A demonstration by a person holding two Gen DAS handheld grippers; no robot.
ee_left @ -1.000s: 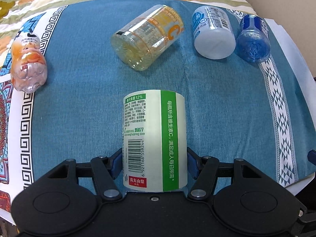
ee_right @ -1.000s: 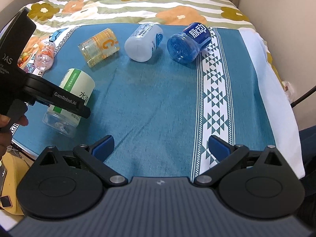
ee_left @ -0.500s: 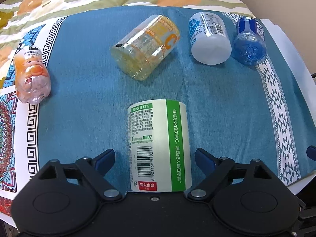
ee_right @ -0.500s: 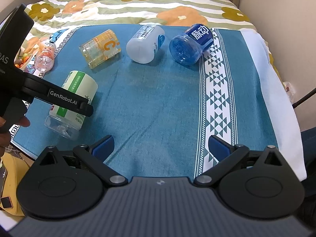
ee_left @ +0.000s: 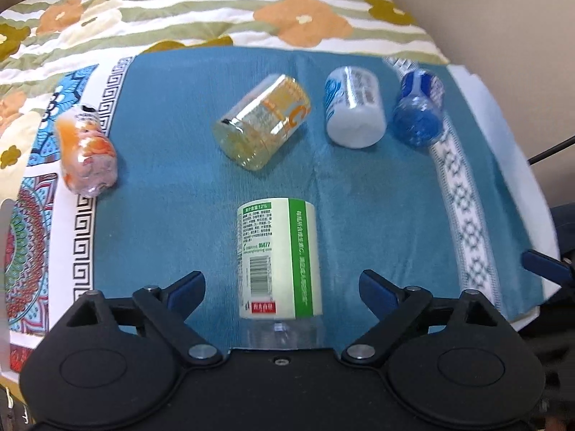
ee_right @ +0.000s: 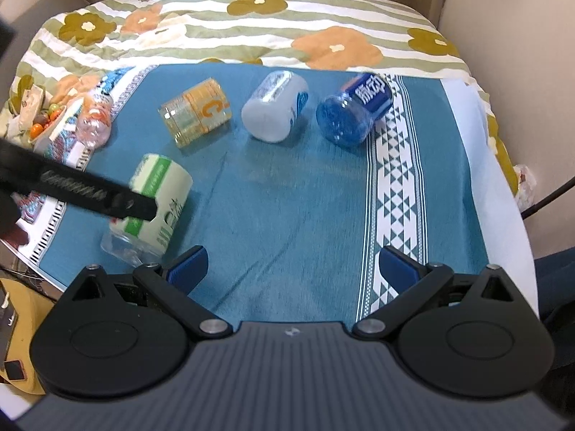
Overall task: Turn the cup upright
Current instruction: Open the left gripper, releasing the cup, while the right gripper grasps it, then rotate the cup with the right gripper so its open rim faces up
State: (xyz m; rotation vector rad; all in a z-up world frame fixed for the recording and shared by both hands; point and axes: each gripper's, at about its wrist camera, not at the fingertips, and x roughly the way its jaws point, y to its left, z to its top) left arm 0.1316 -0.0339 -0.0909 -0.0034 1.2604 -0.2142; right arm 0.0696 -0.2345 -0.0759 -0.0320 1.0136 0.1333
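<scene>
Flowered bedding fills the background, and over it lies a blue cloth with patterned borders, on which five cut bottle-cups all lie on their sides. None stands upright in either view, so by my reading the task is barely begun, if at all. Nearest the person is the green-labelled cup, lying lengthwise between the spread fingers of the left hand-held gripper, its clear end toward the camera; the jaws are released and stand apart from the label on both sides, touching nothing. Farther back sit the orange-labelled cup, the white cup and the blue cup, the last two just beside each other, with the peach-coloured cup off at the left border. The right hand-held gripper hangs over bare cloth with its jaws wide and nothing between them. What remains, I judge, is the whole of it: close on the green-labelled cup, tip it onto its base, let go.
</scene>
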